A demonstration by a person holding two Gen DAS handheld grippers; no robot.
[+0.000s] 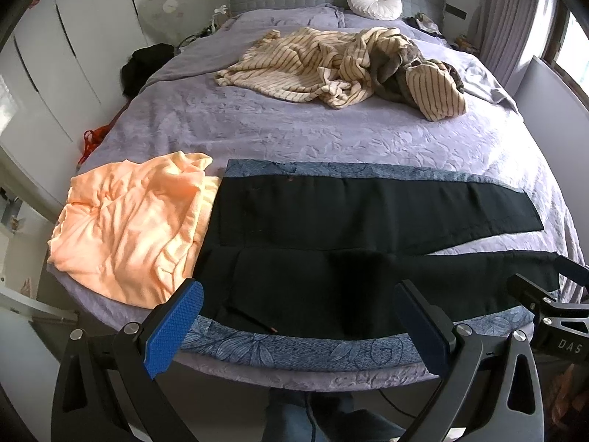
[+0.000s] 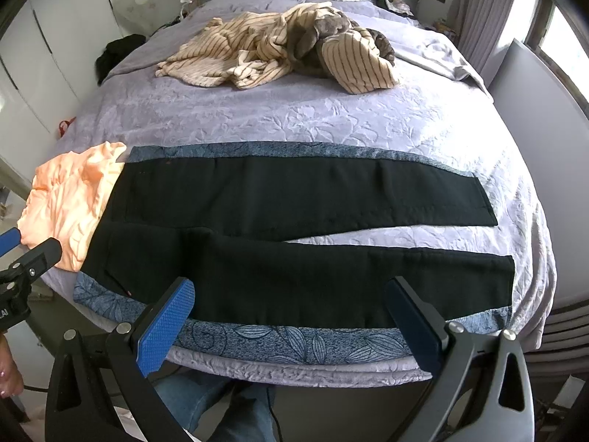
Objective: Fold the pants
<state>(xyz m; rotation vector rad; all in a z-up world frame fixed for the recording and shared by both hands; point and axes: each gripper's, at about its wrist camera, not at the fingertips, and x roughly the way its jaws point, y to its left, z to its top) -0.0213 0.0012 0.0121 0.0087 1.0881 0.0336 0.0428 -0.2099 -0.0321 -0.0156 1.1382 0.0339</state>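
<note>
On bed (image 1: 331, 125), black pants (image 2: 279, 199) spread flat, both grippers wide apart

Orange garment (image 1: 129, 221), striped blanket (image 1: 313, 62) and white cushion (image 1: 375, 0) on bed (image 1: 257, 125).

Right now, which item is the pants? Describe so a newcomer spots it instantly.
On the lavender bed, at its near edge, lies a blue leaf-print cloth. The black pants lie flat on it, legs splayed rightward. Unlike the crumpled orange garment beside the waist, they are dark and smoothed.
</note>
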